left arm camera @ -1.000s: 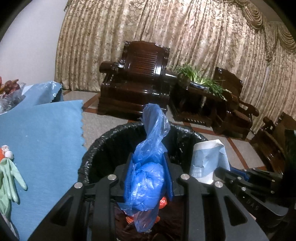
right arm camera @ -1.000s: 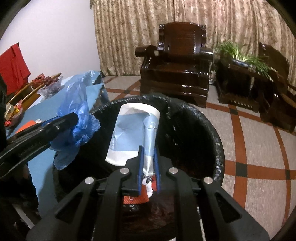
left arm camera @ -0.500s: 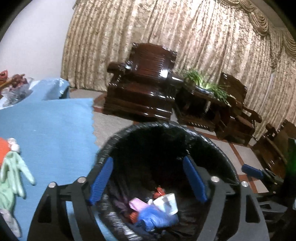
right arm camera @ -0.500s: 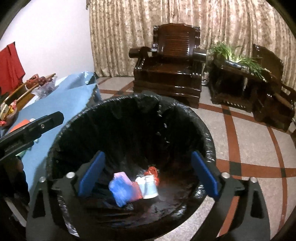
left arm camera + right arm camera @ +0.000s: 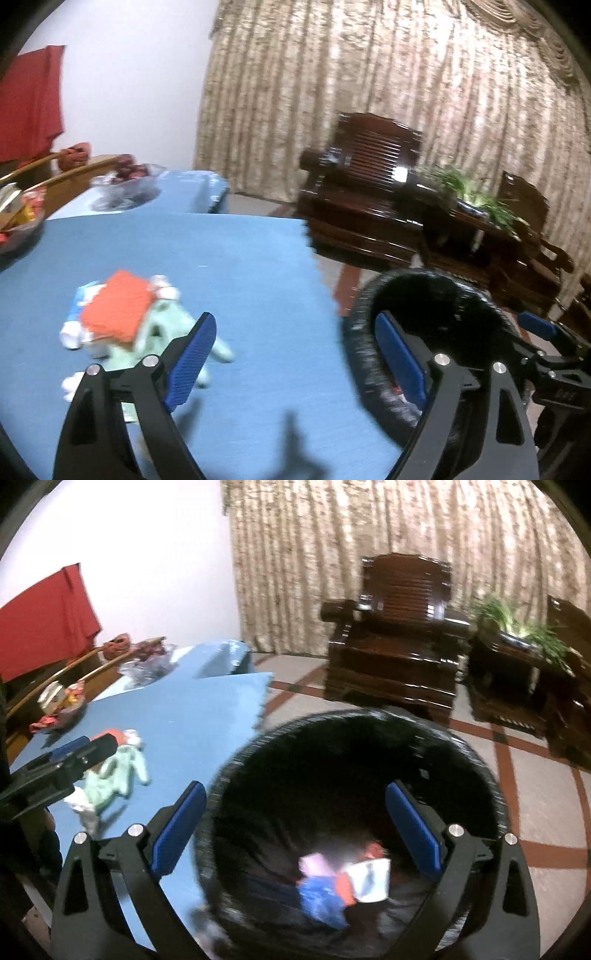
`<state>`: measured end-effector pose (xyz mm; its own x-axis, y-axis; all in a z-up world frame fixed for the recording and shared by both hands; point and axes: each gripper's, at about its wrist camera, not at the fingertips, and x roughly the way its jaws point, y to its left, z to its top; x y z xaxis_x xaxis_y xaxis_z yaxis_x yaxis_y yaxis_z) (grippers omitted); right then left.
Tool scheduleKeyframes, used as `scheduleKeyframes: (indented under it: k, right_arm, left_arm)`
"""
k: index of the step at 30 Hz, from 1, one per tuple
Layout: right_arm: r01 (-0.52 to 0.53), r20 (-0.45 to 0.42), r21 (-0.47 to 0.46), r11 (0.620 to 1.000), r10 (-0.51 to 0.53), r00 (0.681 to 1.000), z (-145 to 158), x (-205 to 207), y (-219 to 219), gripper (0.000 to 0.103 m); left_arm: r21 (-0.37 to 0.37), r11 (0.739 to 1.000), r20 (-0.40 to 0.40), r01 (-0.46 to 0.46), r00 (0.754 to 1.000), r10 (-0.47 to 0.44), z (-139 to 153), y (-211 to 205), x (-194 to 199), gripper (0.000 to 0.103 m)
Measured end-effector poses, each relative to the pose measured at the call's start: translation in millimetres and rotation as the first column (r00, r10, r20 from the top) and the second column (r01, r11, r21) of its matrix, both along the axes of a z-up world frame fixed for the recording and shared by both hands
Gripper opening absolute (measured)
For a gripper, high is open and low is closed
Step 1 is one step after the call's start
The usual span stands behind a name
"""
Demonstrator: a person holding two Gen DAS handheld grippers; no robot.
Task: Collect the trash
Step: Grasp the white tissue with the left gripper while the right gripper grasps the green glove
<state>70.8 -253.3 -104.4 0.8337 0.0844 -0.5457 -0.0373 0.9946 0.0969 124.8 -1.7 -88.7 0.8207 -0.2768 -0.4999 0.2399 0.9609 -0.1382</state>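
A black-lined trash bin [image 5: 491,786] stands beside the blue table [image 5: 240,266]; it shows in the left wrist view [image 5: 354,332] too. In it lie a blue plastic bag [image 5: 321,897], a white paper piece [image 5: 369,880] and pink and red scraps. My right gripper [image 5: 295,834] is open and empty over the bin. My left gripper [image 5: 295,354] is open and empty over the table edge. On the table lies a trash pile: an orange piece [image 5: 114,306], a pale green glove [image 5: 162,332] and white scraps; the pile also shows in the right wrist view [image 5: 114,771].
A bowl of snacks [image 5: 61,705] and a clear bag [image 5: 125,184] sit at the table's far side. Dark wooden armchairs [image 5: 399,638] and a plant stand [image 5: 517,657] stand on the tiled floor behind the bin. A red cloth [image 5: 44,620] hangs at left.
Both grippers opened and dropped the blue bag and the white paper into the bin. Since then the left gripper has swung left toward the table and the trash pile.
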Motion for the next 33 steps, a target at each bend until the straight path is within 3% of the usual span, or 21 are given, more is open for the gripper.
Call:
scheduleKeyframes:
  k: [14, 26, 33]
  right_arm:
    - [-0.232, 0.008, 0.022, 0.972, 0.232, 0.973, 1.5, 19.9, 104.7, 0.095]
    - [-0.364, -0.047, 0.026, 0.931, 0.365, 0.93, -25.2, 39.7, 201.3, 0.095]
    - [-0.404, -0.104, 0.033, 0.914, 0.405, 0.908, -45.3, 48.6, 235.2, 0.082]
  left_arm:
    - [0.085, 0.975, 0.011, -0.205, 0.979, 0.205, -8.9, 107.7, -23.3, 0.086]
    - [0.093, 0.947, -0.068, -0.308, 0.947, 0.315, -44.7, 179.1, -26.7, 0.085]
    - [0.099, 0.94, -0.113, -0.326, 0.935, 0.336, -61.1, 197.5, -21.9, 0.08]
